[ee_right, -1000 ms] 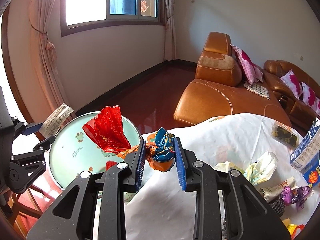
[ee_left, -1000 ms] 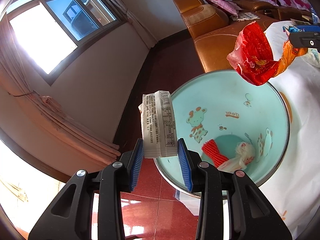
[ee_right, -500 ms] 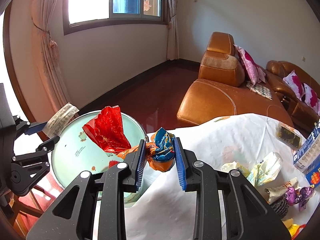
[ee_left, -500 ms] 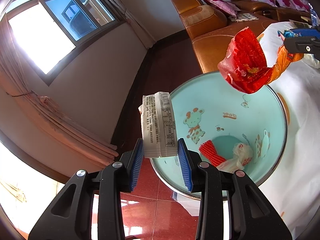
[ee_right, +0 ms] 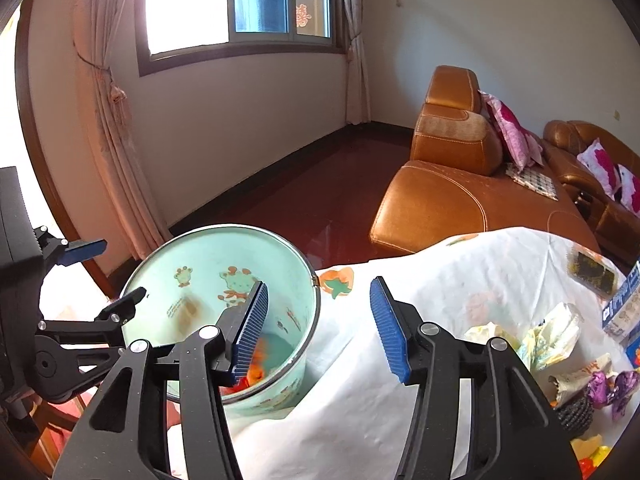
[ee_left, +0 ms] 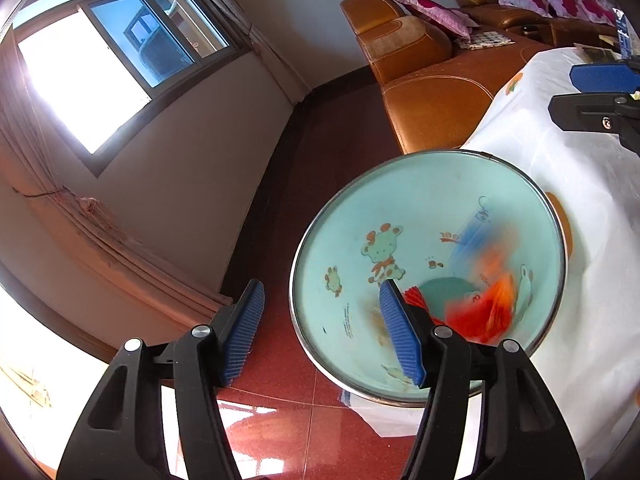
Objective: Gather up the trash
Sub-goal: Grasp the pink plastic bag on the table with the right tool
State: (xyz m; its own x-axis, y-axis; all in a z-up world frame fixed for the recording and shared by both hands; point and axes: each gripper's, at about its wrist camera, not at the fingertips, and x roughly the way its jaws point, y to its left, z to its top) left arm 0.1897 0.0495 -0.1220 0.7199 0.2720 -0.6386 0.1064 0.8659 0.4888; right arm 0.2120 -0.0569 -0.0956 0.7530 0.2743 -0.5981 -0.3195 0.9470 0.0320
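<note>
Jaws on left gripper (ee_left: 320, 326) just opened, empty, over basin (ee_left: 532, 200). Red-orange wrapper (ee_left: 486, 308) blurs inside it. Right gripper (ee_right: 318, 328) likewise just parted, holding nothing. Remaining wrappers (ee_right: 556, 332) on tablecloth (ee_right: 440, 272): light, crinkly, slippery; pinch a twisted end.

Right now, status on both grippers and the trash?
Left gripper and right gripper: jaws just opened, empty. Red wrapper dropping into bucket. Nothing blocking.

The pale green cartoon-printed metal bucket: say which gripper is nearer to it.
Left. The left gripper hangs over the pale green cartoon-printed metal bucket's rim, one finger above its inside. The right gripper, open and empty, sits beside it over the white tablecloth.
</note>
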